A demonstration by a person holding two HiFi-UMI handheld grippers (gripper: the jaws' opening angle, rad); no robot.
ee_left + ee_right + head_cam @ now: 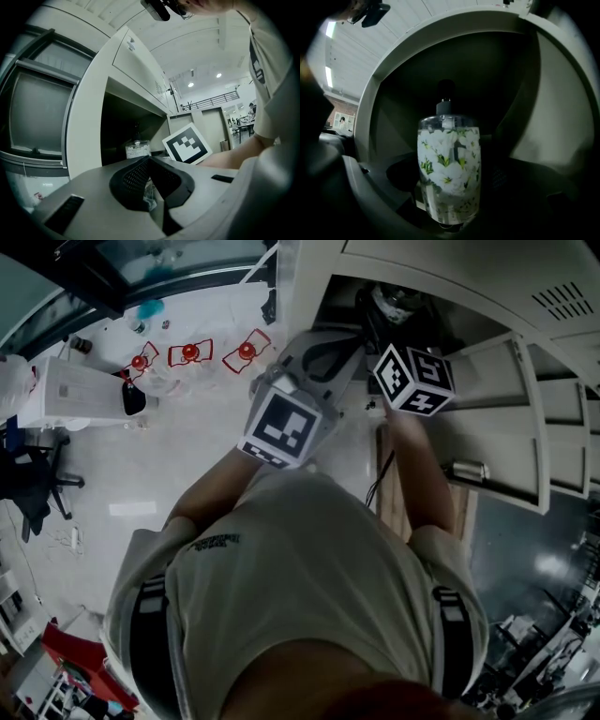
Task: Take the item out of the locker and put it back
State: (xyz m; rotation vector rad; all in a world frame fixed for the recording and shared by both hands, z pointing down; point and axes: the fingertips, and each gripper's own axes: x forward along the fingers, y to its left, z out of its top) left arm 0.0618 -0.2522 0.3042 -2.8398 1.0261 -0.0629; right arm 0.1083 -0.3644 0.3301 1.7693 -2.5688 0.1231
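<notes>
Centre frame, the right gripper pinches, jaws wide, a clear flower-printed pump bottle inside the grey metal locker. The left gripper has its jaws pressed together.

Place: open lab or workshop hall.
Storage: grey metal lockers.
Floor: polished floor, office chair.
Background: work desks, mezzanine railing, ceiling spotlights.

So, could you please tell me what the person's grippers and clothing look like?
The left gripper and right gripper have smooth grey shells with dark mesh pads inside the jaws. Each carries a cube with black-and-white square markers. The person wears a light short-sleeved T-shirt with small print and dark shoulder straps.
</notes>
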